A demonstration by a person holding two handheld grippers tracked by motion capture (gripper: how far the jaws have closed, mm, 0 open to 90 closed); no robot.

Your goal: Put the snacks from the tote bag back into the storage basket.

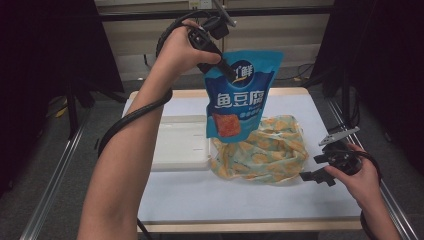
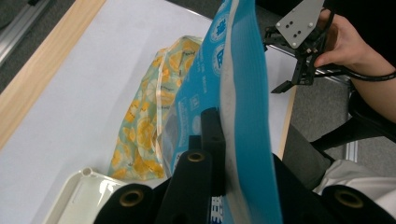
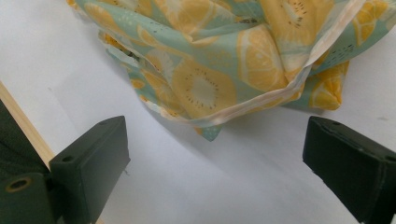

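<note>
A blue snack pouch with white lettering hangs in the air, held by its upper left corner. My left gripper is raised high and shut on that corner. In the left gripper view the black jaws pinch the pouch edge-on. Below it, a lemon-print cloth bag lies crumpled on the white table. My right gripper rests low beside the bag's right edge, open with nothing between its jaws. Its own view shows the wide jaws facing the bag's hem.
A white rectangular tray lies left of the cloth bag, also seen as a tray corner in the left gripper view. The table's wooden front edge runs near the person. Metal rails flank the table on both sides.
</note>
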